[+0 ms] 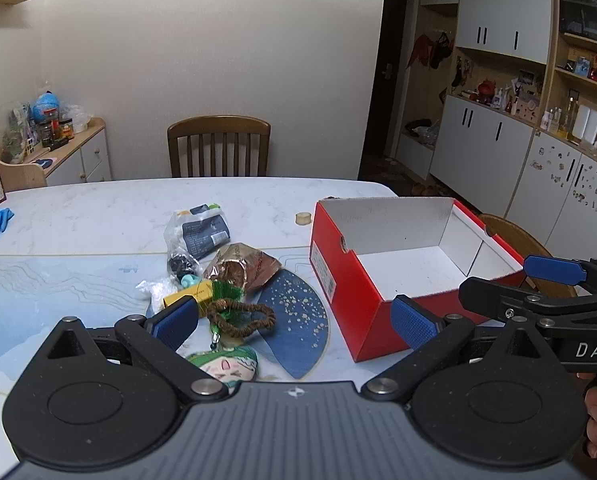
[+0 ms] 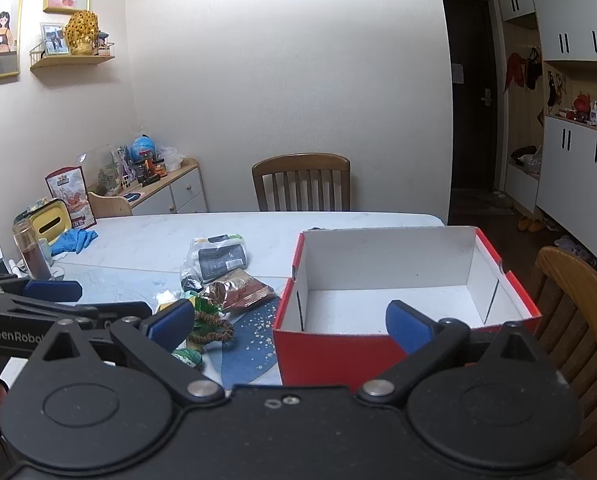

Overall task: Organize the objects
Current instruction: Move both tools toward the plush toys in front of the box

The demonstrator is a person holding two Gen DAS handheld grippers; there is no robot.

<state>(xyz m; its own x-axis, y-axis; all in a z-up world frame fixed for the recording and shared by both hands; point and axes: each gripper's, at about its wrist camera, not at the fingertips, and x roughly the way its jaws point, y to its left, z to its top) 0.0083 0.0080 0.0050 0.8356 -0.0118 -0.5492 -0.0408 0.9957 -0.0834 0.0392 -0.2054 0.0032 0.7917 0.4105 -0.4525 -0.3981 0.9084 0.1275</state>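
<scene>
A red shoebox (image 1: 354,280) with a white inside stands open and bare on the table's right; it also shows in the right wrist view (image 2: 330,354). Left of it lies a pile: a clear bag with a dark packet (image 1: 202,232), a brown foil packet (image 1: 244,266), a bead bracelet with green tassel (image 1: 240,316), a yellow box (image 1: 188,294) and a cartoon-face item (image 1: 226,366). My left gripper (image 1: 294,320) is open and empty above the bracelet and a blue fan (image 1: 298,320). My right gripper (image 2: 290,326) is open and empty over the box's near-left corner.
A small round cap (image 1: 303,218) lies behind the box. Blue gloves (image 2: 74,240), a tissue box (image 2: 52,222), a snack bag (image 2: 72,196) and a dark bottle (image 2: 30,252) sit at the table's left end. Wooden chairs stand behind (image 2: 302,182) and to the right (image 2: 578,312).
</scene>
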